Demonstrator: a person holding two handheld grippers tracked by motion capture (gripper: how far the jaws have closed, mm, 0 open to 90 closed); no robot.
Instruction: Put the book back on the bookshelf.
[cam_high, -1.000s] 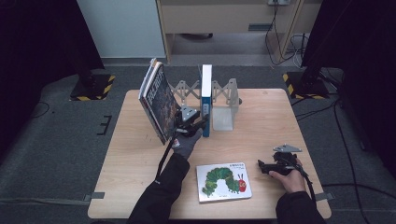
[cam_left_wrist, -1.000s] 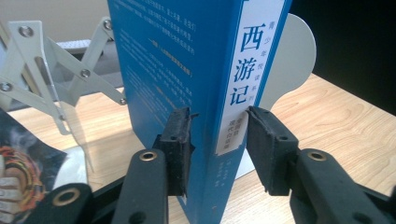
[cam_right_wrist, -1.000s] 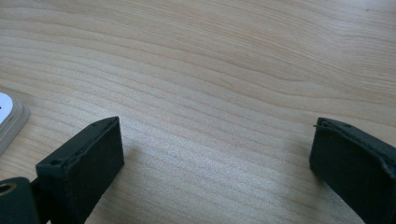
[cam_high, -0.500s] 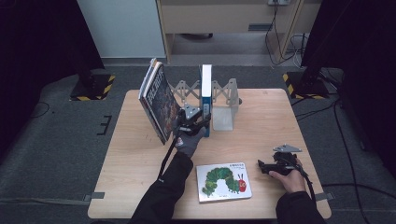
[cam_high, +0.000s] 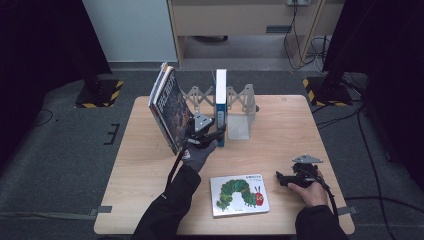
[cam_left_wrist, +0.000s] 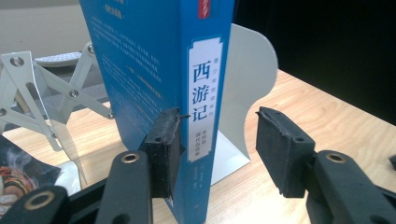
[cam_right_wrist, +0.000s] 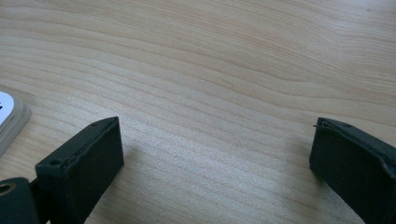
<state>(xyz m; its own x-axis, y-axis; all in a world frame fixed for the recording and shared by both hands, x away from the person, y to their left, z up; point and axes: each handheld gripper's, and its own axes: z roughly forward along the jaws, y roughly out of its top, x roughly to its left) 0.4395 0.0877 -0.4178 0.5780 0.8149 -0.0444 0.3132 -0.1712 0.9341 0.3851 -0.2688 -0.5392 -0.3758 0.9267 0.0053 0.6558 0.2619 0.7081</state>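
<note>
From above, the left gripper (cam_high: 209, 131) sits at the foot of the upright blue book (cam_high: 220, 107), which stands on edge against the white metal bookend (cam_high: 239, 125) just to the gripper's right. Behind both runs a grey scissor-style folding rack (cam_high: 197, 94). To the gripper's left, touching or nearly so, a dark-covered picture book (cam_high: 169, 111) leans tilted with its top away from the blue book. Nearer the person, well back from that gripper, a caterpillar board book (cam_high: 240, 194) lies flat on the wooden table (cam_high: 280, 125). The right gripper (cam_high: 286, 179) rests low over the table, just right of the caterpillar book and well apart from the standing books.

In the left gripper view, the blue book's spine, with white label and Chinese characters, rises between the jaws. The left pad (cam_left_wrist: 164, 144) lies against the cover, while the right pad (cam_left_wrist: 280, 149) stands off from the spine with a clear gap, so the book is not clamped; the jaws have just been opening and sit about half spread. The bookend (cam_left_wrist: 245, 84) shows just behind the book, the rack (cam_left_wrist: 46, 93) off beyond the left jaw.

In the right gripper view, the jaws stand wide with nothing between them but bare table (cam_right_wrist: 210, 79). A corner of the caterpillar book (cam_right_wrist: 9, 121) peeks in just outside the left jaw.
</note>
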